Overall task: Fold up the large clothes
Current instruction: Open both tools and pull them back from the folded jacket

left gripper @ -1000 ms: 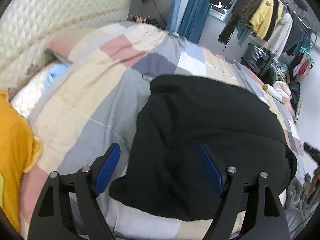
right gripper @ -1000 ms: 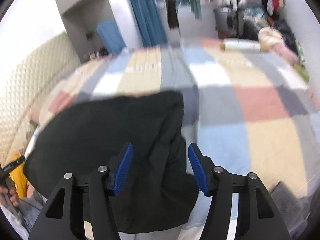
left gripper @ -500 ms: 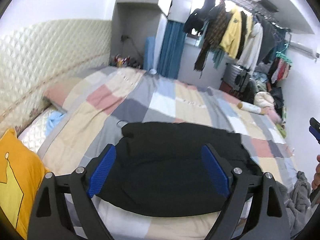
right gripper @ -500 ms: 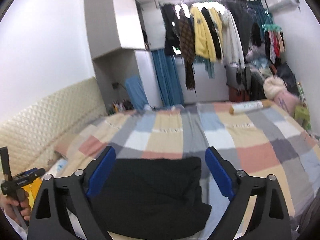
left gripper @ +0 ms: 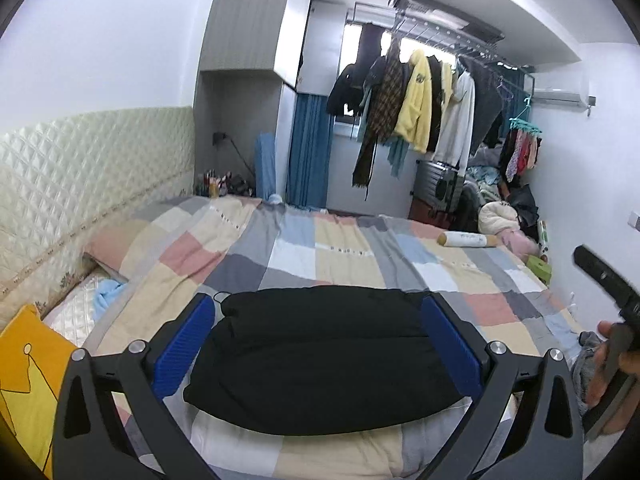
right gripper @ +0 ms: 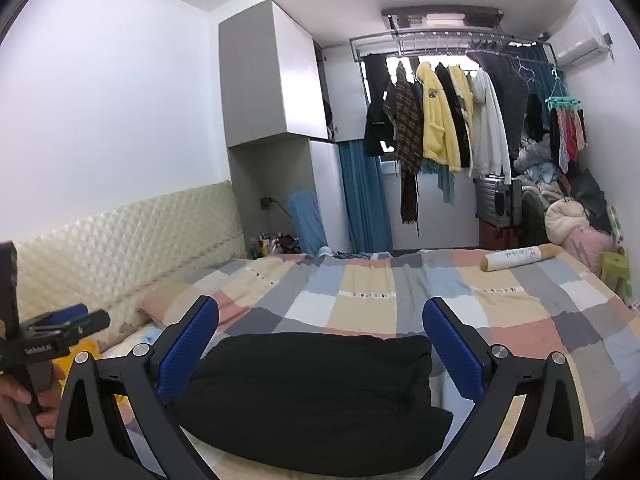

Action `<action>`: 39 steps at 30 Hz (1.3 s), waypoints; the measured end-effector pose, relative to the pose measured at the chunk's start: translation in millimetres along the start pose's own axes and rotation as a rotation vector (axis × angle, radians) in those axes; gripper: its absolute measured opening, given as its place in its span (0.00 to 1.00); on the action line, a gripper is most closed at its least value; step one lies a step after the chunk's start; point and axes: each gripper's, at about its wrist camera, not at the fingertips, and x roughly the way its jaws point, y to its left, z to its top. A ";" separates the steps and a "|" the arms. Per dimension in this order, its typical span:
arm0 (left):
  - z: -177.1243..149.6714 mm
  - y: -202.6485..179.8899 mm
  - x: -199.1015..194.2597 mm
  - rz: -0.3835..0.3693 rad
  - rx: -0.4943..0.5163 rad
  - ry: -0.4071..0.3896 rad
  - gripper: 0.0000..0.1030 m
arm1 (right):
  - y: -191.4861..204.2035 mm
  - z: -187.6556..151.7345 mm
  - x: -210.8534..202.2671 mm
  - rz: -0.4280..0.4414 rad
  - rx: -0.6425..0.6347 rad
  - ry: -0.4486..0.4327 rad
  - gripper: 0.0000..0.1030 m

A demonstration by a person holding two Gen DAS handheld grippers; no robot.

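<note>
Folded black garment [left gripper: 320, 360] lies on the patchwork quilt [left gripper: 352, 256] of a bed, directly ahead of and below both hand-held grippers. Left hand-held gripper [left gripper: 318, 346] hangs above the near edge of the bed with its blue-padded fingers [left gripper: 182, 350] spread wide, holding nothing; the garment shows between them without touching either pad. Right hand-held gripper [right gripper: 320, 350] is likewise spread open and empty, with the same black bundle [right gripper: 312, 396] in the gap beyond its fingertips. Beyond the garment, at the far side of the quilt, rests a rolled paper tube [right gripper: 520, 258]. Left of the left hand-held gripper sits a yellow pillow [left gripper: 28, 376]. Coats on a hanging rail [right gripper: 444, 116] fill the far wall.
</note>
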 end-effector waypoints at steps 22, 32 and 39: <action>-51.8 -12.6 -11.8 0.056 -0.031 0.045 1.00 | 43.7 -78.1 -12.9 -0.025 -0.029 0.104 1.00; -71.2 -13.6 0.5 0.071 -0.022 0.114 1.00 | 38.2 -108.8 2.0 -0.058 -0.006 0.211 1.00; -74.7 -9.1 2.8 0.072 -0.039 0.132 1.00 | 39.2 -115.8 4.5 -0.068 -0.001 0.233 1.00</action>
